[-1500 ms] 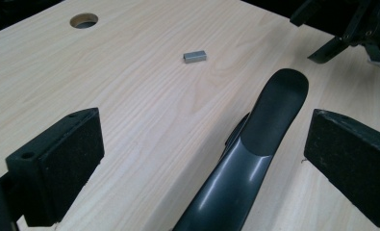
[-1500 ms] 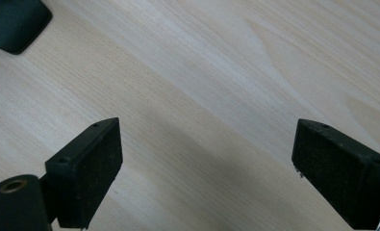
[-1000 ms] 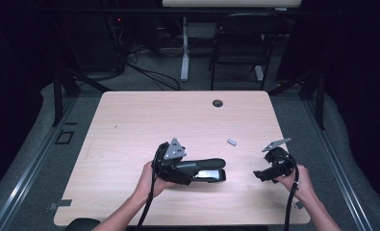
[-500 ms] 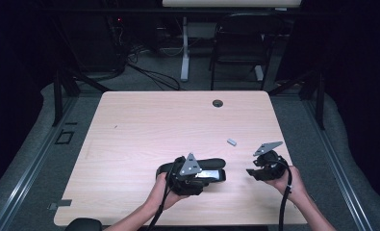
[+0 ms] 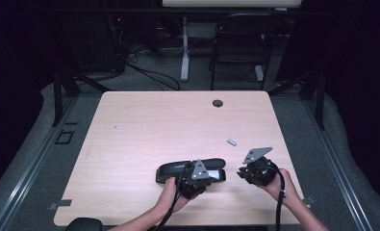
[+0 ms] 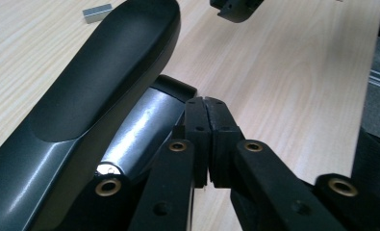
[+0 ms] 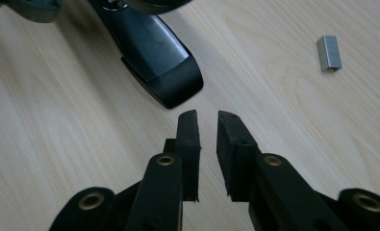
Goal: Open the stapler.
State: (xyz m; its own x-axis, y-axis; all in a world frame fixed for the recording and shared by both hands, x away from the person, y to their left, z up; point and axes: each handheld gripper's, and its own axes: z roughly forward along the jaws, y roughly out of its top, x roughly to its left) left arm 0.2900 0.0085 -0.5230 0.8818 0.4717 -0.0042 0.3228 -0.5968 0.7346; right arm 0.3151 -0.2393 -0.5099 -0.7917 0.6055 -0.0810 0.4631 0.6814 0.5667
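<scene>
- High view: the table point(image 5: 144, 125) bears a black stapler point(image 5: 178, 169) near its front edge, opened out, unloaded as far as I can judge.
- Left gripper point(image 6: 208, 108), pads pressed together on nothing, sits just beside the stapler's metal tray point(image 6: 142, 132).
- Right gripper point(image 7: 208, 126), jaws just closing, nearly shut, empty.
- Staple strip point(image 7: 329, 52) lies untouched toward the right edge; loading remains.

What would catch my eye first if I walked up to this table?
Most likely the big black stapler lying near the front edge of the pale wooden table, with the left gripper right beside it, jaws just closed together on nothing. To its right the right gripper hovers with a narrow gap between its jaws, and a small silver strip of staples lies just beyond.
</scene>
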